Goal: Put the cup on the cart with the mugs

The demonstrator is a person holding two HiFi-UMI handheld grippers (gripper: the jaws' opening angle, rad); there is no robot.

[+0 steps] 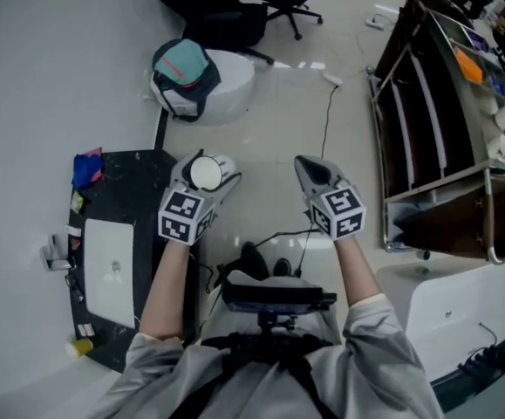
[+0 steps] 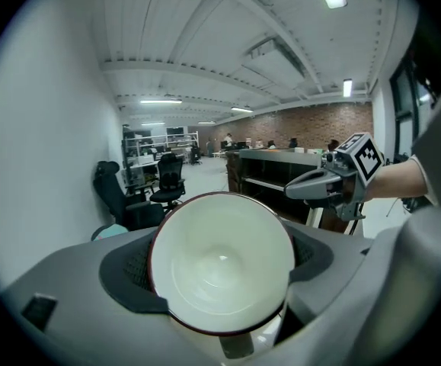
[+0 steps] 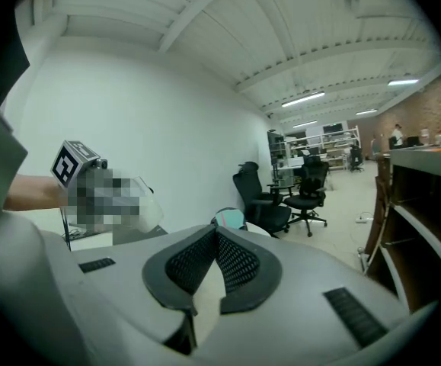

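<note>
**Inspector A:** Where do we log the cup?

**Inspector B:** In the left gripper, whose jaws stand wide and are clamped on the cup's body. It is carried above the pale floor, just right of the black table and well apart from the dark shelved cart at the right. The right gripper is closed, pad against pad, with nothing between.

**Inspector A:** Material and form?

**Inspector B:** It is round and tapers toward its base. The inside is glossy white and the rim is a thin dark red. We judge it to be glazed ceramic or enamel: stiff, light enough for one gripper, slick, and likely to chip if knocked. The pads are dark and mesh-textured, which should help against slipping.

**Inspector A:** Where should it be held?

**Inspector B:** We recommend across the body below the rim, as it is held now. Its mouth faces back along the jaws, so it will need turning upright before it is set down. We cannot confirm any mugs; the pale items at the cart's far right are too small to identify.
</note>
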